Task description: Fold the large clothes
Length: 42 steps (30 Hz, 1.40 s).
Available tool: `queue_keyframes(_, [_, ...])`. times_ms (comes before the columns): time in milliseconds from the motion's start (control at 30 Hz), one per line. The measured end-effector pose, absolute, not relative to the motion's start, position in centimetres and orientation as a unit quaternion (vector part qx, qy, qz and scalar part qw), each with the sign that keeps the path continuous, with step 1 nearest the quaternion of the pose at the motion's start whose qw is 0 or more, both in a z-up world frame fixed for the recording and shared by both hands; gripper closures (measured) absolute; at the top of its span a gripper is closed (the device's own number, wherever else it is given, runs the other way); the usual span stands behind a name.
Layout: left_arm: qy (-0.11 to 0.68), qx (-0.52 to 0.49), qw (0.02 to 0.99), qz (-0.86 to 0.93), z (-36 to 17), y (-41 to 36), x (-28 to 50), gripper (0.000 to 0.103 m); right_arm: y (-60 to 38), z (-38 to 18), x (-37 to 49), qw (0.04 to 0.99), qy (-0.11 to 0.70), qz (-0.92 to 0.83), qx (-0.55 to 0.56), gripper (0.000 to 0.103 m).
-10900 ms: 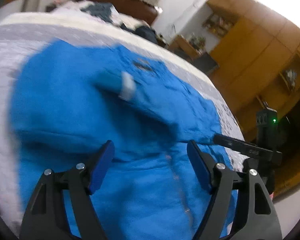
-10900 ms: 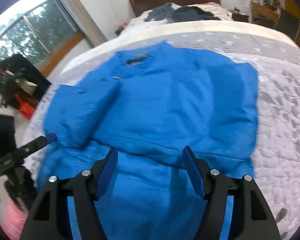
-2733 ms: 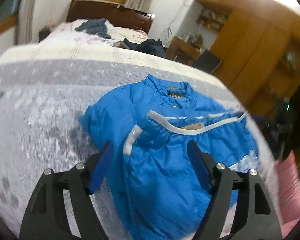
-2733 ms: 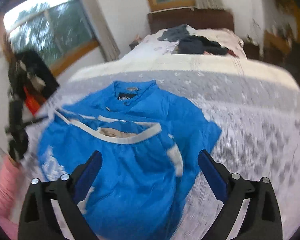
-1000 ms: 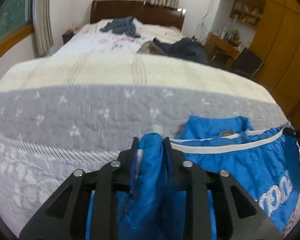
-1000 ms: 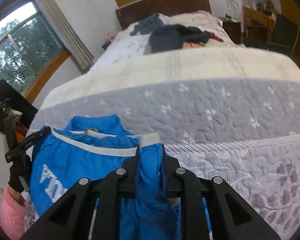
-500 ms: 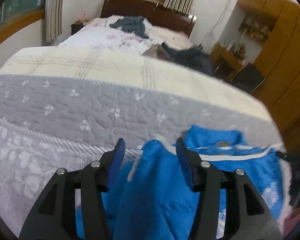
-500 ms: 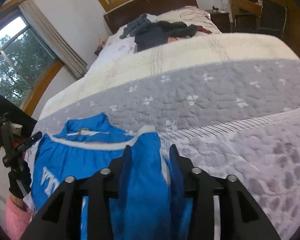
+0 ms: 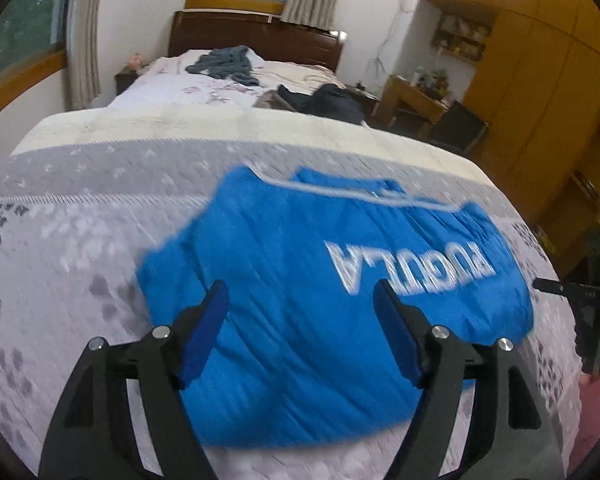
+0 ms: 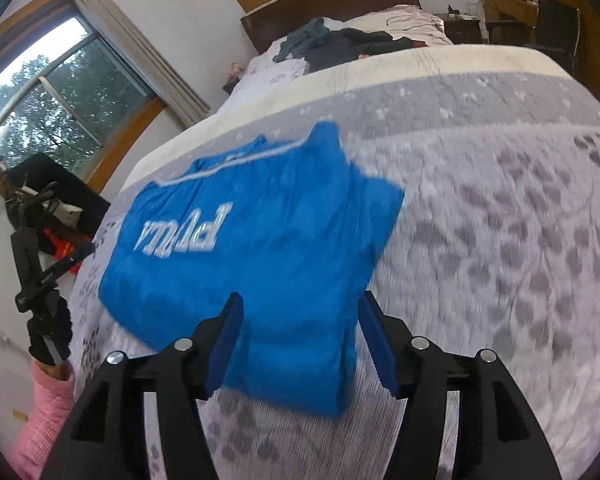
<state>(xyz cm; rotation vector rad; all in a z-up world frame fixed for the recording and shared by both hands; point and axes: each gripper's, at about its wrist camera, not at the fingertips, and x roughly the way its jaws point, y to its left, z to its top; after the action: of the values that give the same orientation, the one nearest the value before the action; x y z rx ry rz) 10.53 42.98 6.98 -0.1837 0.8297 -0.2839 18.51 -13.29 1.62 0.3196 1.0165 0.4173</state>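
Note:
A blue padded jacket point(image 9: 320, 292) lies folded on the grey quilted bed cover point(image 9: 60, 216), white lettering facing up. Its white-trimmed hem runs along the far edge. My left gripper point(image 9: 300, 324) hovers open over the jacket's near left part, nothing between its blue pads. In the right wrist view the same jacket point(image 10: 260, 248) lies on the cover point(image 10: 500, 220), and my right gripper point(image 10: 300, 336) stands open above its near right corner. The other gripper point(image 10: 36, 256), held by a hand in a pink sleeve point(image 10: 44, 420), shows at the left edge.
A second bed point(image 9: 228, 80) with dark clothes point(image 9: 224, 62) heaped on it stands behind. Wooden wardrobes point(image 9: 540, 92) and a desk point(image 9: 416, 98) line the right wall. Windows point(image 10: 56, 92) and curtains are on the left. Bare quilt surrounds the jacket.
Both grippers let go of the jacket's hem corners, opened wide and pulled back. The jacket now lies flat, folded in half with the lettering on top.

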Motion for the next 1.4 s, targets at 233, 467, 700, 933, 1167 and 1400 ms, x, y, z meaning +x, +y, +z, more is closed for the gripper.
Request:
queue_keyframes(233, [0.419,-0.085,0.893,-0.139,4.0,41.2,9.0,0.027,-12.5,-0.5,17.0,0.832,0.498,0.199,0.144,0.049])
queue_keyframes(467, [0.426,-0.078,0.892,-0.132,2.6,41.3,9.1,0.027,-11.5,-0.2,16.6,0.839,0.495,0.19,0.121,0.088])
queue_keyframes(700, [0.431,-0.084,0.888,-0.136,2.2,41.7,9.2,0.027,-11.8,-0.1,16.3,0.835,0.507,0.18,0.117,0.092])
queue_keyframes(933, [0.435,-0.091,0.885,-0.14,1.5,42.2,9.8,0.027,-12.0,-2.5,17.0,0.822,0.528,0.174,0.125,0.091])
queue_keyframes(1167, [0.423,-0.114,0.889,-0.134,3.5,44.5,9.0,0.021,-12.8,-0.4,16.4,0.831,0.503,0.192,0.137,0.046])
queue_keyframes(1400, [0.443,-0.171,0.874,-0.101,2.1,50.2,10.8,0.017,-15.2,-0.2,18.7,0.82,0.479,0.221,0.221,0.016])
